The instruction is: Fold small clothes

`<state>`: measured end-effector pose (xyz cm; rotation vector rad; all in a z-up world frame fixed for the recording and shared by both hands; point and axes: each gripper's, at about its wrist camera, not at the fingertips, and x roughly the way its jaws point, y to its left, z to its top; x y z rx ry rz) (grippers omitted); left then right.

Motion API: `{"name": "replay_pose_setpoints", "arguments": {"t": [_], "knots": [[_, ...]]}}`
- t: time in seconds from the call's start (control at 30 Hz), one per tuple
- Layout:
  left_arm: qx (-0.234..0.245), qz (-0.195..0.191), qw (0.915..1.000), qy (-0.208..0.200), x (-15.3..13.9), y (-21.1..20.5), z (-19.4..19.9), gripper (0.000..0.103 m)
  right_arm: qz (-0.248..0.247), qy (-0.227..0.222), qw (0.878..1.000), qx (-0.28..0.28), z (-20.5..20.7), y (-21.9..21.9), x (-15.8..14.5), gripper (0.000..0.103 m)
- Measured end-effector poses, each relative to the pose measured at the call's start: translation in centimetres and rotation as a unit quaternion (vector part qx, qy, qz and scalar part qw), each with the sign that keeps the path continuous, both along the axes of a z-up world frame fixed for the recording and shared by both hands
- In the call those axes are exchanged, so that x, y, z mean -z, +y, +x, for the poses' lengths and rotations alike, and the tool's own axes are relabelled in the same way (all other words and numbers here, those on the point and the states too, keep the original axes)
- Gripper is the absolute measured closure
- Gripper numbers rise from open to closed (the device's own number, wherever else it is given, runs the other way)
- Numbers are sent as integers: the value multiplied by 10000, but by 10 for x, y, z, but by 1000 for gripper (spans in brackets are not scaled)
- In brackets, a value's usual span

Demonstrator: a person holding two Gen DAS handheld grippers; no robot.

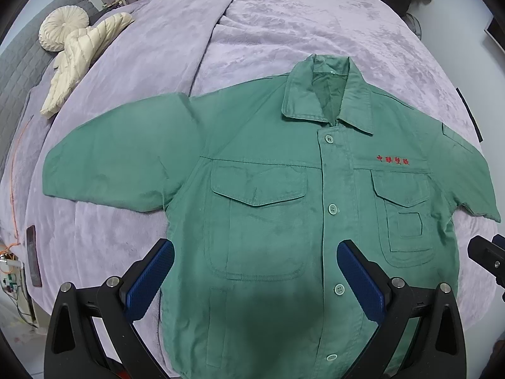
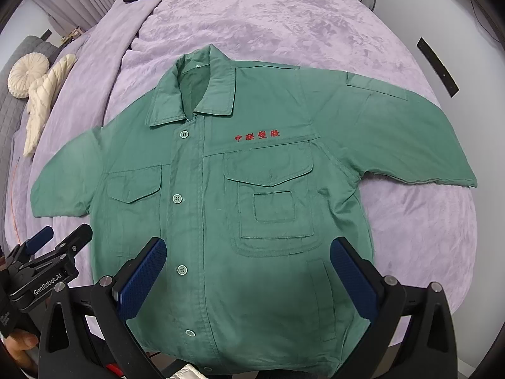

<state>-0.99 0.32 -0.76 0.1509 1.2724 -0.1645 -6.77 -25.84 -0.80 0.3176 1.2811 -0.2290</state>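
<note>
Both grippers, my left gripper [image 1: 255, 271] and right gripper [image 2: 247, 268], hang with jaws apart and empty above the hem of the green jacket [image 2: 221, 195]. It lies buttoned, front up, ahead of them on the purple blanket [image 2: 284, 22], sleeves spread wide, probably ready for folding.

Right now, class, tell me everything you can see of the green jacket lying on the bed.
The green jacket lies flat, front up, on the lilac bedspread, both short sleeves spread sideways. It looks like sturdy woven cotton, slightly faded. It has a turned-down collar, a buttoned placket with pale green buttons, two flapped chest pockets and red embroidered characters above one pocket. It is unfolded. Both grippers' fingers stand open above its lower half; whether they touch it cannot be told.
</note>
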Motion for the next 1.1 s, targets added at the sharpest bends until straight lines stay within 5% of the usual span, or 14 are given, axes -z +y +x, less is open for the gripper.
{"name": "replay_pose_setpoints", "arguments": {"t": [1.1], "knots": [[-34, 65, 10000, 58, 0, 3, -3, 0, 60, 23, 10000, 17, -7, 3, 5, 0]]}}
